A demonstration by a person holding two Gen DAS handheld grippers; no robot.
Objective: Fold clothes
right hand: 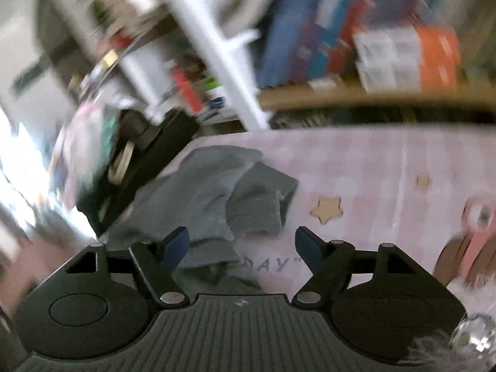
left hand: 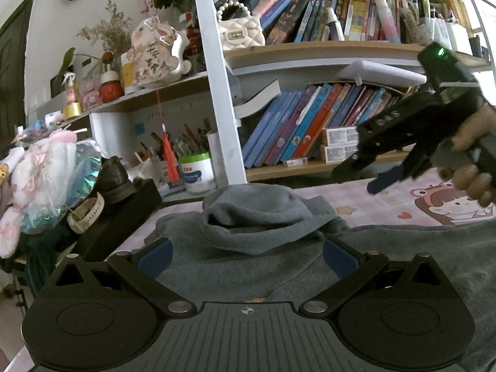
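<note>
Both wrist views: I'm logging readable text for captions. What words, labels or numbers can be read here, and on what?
"DAY" followed by a closing quote mark: printed on the pink table cover, start hidden by the grey garment.
Handwritten Chinese characters on the rabbit figurine: too small to read reliably.
Book spines, white boxes, green-lidded jar: too small or blurred.

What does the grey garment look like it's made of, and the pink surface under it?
The grey hooded garment looks like a soft, matte fleece or brushed knit: fuzzy nap, thick rounded folds, and a ribbed cuff in the right wrist view. The pink checked surface looks like a thin printed cloth or mat, flat and matte, with stars and cartoon prints; which one is unclear.
</note>
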